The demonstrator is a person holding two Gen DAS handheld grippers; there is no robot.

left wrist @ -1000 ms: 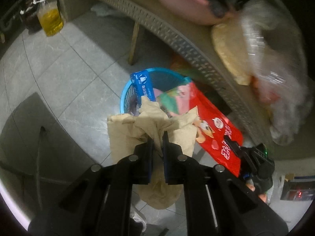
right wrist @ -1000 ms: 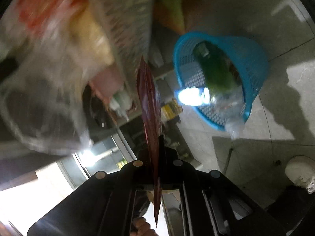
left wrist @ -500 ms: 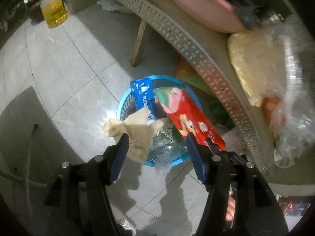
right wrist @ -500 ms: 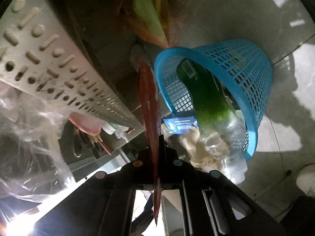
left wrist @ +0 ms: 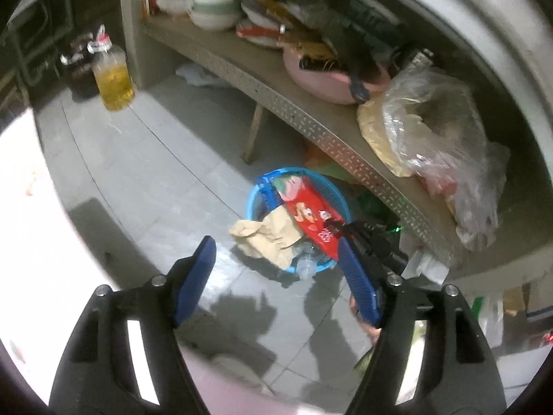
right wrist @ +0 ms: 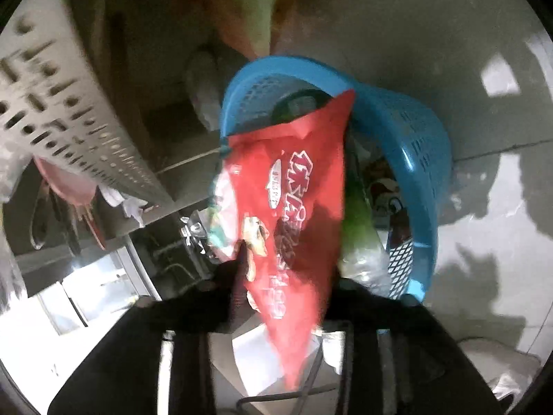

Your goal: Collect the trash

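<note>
Blue basket (left wrist: 254, 204) on floor under table (left wrist: 242, 65), my left gripper (left wrist: 276, 269) fingers spread wide above it, tan paper (left wrist: 273, 233) draped over near rim, my right gripper (right wrist: 276, 276) blurred, grip on red snack bag (right wrist: 293, 207) unclear

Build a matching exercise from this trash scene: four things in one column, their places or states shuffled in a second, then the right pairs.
1. red snack bag
2. crumpled brown paper
3. oil bottle
4. pink basin

A. on the perforated shelf
B. draped over the blue basket rim
C. standing on the floor
D. at the right gripper

Pairs: 1-D, 2-B, 3-C, 4-A
</note>
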